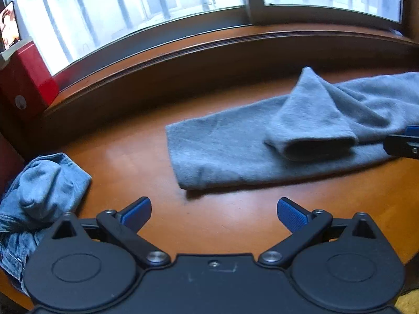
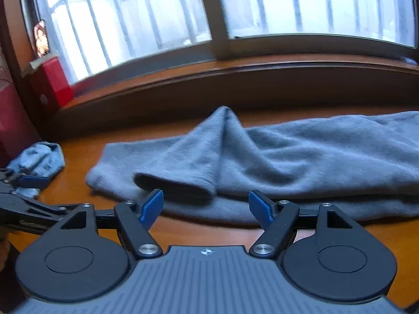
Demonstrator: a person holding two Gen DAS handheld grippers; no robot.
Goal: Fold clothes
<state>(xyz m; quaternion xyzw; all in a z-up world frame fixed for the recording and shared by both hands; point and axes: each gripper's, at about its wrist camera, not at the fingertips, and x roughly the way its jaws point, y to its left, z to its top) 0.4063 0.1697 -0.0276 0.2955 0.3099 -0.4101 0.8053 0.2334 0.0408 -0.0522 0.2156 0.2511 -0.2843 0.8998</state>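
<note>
Grey garment [image 1: 235, 151]: flat on wooden table [image 1: 131, 157], centre to right, one sleeve [image 1: 311, 130] folded across it.
Denim bundle [image 1: 39, 191], possibly jeans: near left edge.
Left gripper [image 1: 214, 213]: jaws spread, nothing between.
Right gripper [image 2: 205, 206]: jaws spread, empty, just before the garment.

Right gripper [image 2: 205, 206]: jaws spread, nothing held; grey garment [image 2: 288, 167] laid at twelve o'clock on wooden table [image 2: 196, 231]; denim bundle [image 2: 39, 161] at ten o'clock; left gripper [image 2: 31, 180] seen at nine o'clock.
</note>
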